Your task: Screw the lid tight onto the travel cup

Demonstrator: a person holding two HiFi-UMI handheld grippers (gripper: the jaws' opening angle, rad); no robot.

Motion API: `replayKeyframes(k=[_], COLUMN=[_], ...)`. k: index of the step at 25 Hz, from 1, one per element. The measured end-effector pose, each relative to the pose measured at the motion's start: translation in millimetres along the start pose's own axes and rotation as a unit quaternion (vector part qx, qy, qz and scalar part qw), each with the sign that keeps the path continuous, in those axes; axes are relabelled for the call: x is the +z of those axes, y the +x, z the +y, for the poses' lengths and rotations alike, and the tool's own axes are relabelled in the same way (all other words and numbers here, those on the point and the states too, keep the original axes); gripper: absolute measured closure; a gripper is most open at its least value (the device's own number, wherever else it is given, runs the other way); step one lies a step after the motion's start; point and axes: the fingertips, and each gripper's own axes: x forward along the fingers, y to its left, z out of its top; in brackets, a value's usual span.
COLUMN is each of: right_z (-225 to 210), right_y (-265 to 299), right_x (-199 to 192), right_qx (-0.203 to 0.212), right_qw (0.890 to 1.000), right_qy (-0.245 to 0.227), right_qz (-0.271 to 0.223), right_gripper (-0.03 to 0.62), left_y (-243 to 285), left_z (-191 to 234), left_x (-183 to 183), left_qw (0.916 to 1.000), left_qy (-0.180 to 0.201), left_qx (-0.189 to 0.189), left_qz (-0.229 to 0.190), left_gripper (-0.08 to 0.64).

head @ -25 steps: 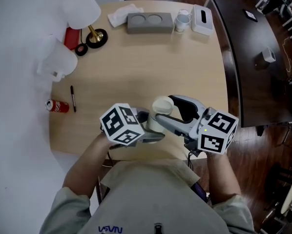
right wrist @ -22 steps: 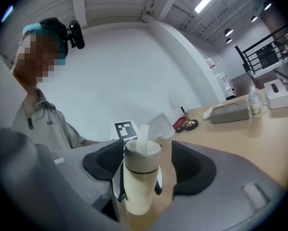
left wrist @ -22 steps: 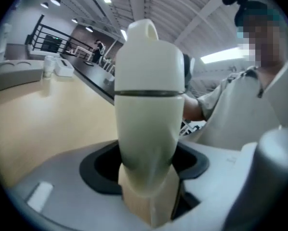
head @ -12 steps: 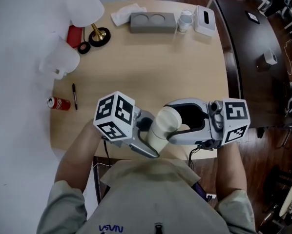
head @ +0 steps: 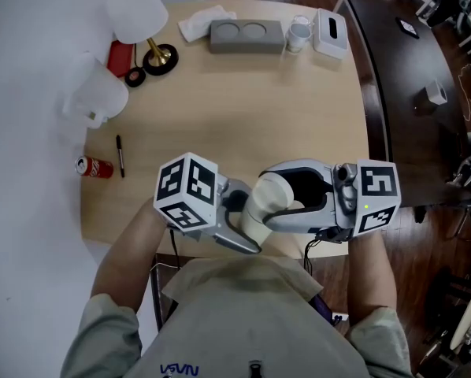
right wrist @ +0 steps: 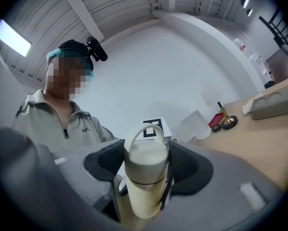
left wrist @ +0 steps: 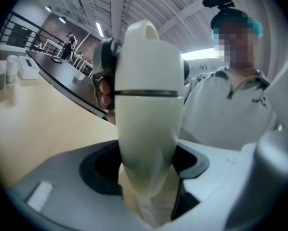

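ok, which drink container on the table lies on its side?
The red can beside the black pen, at the table's left edge. The mug stands upright; the travel cup is held aloft.

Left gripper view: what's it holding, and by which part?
The left hand-held gripper is clamped on the travel cup, low on its body, well below the lid.

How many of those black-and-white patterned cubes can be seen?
2: one cube left of the travel cup in the head view, the other cube right of it. None seems hidden.
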Motion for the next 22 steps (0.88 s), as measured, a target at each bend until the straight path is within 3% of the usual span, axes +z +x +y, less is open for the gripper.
replayKeyframes(k=[3, 6, 9, 12, 14, 15, 16, 18, 20, 22], right_z=[-11.3, -28.6, -47.7, -60.8, -68.1, -70.8, -72.4, -71.4, -63.4, -49.6], right_y=[-1.6, -4.4, -6.1, -6.8, -6.0, -4.7, -3.2, -0.5, 0.6, 0.0], right_x=[2.5, 2.8, 0.6, 0.0, -1.2, -2.5, -4.2, -6.7, -5.2, -0.1], right_qx=[-0.046, -0.124, -0.22, -0.307, -0.354, -0.369, -0.377, -0.37, -0.34, -0.293], right_qw=[0.999, 0.992, 0.973, 0.948, 0.931, 0.925, 0.922, 0.925, 0.937, 0.954], right_qy=[-0.013, -0.037, -0.065, -0.086, -0.091, -0.091, -0.09, -0.086, -0.079, -0.07], right_qz=[-0.003, 0.002, 0.008, 0.0, -0.007, -0.008, -0.007, -0.002, 0.001, -0.002], right_gripper=[0.307, 0.308, 0.308, 0.31, 0.31, 0.31, 0.31, 0.308, 0.308, 0.305], left_y=[-3.9, -11.0, -25.4, -41.7, -49.6, -50.9, -50.0, -44.3, -37.0, -29.0], left_z=[19.1, 50.3, 82.4, 103.7, 115.2, 118.3, 119.4, 116.1, 106.1, 87.0], left_x=[2.6, 3.4, 1.0, -2.0, -8.3, -11.1, -13.0, -12.8, -7.2, -0.6], left_qw=[0.9976, 0.983, 0.9482, 0.8989, 0.8689, 0.8624, 0.8633, 0.8826, 0.9155, 0.9493], left_qy=[0.001, -0.001, -0.003, -0.01, -0.026, -0.033, -0.04, -0.045, -0.039, -0.032], left_qx=[0.068, 0.183, 0.318, 0.438, 0.494, 0.505, 0.503, 0.468, 0.398, 0.303], left_qz=[-0.007, -0.007, -0.005, -0.006, -0.005, -0.006, -0.007, -0.018, -0.046, -0.078], left_gripper=[0.247, 0.247, 0.247, 0.247, 0.247, 0.247, 0.247, 0.247, 0.247, 0.247])
